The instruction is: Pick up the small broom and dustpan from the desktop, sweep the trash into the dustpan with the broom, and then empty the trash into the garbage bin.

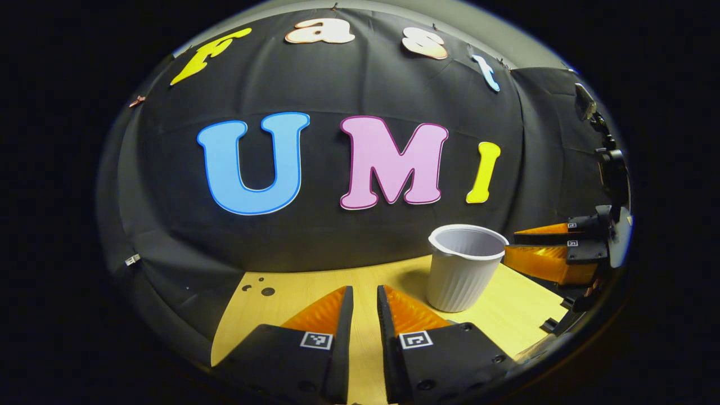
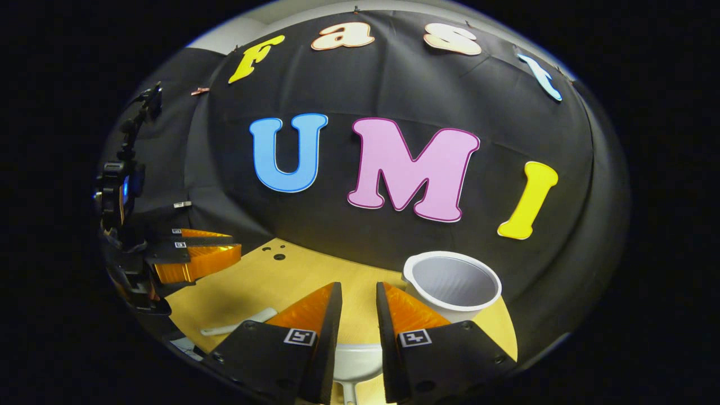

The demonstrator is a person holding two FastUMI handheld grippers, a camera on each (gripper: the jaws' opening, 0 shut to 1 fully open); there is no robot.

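Left gripper (image 1: 364, 301) is held slightly parted, empty, at lower centre; right gripper (image 2: 358, 298) likewise. White bin (image 1: 464, 270) is seen right of centre on desktop (image 1: 292, 298).

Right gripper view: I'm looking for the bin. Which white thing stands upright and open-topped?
The ribbed cup, mouth up; the slim white strip and the rounded white piece lie flat on the desktop.

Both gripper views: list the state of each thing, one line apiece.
Left gripper: fingers slightly apart, holding nothing.
Right gripper: fingers slightly apart, holding nothing.
Garbage bin: upright on the table, open top, no trash visible inside.
White dustpan: on the table under the right gripper, not grasped.
White handle: lying flat.
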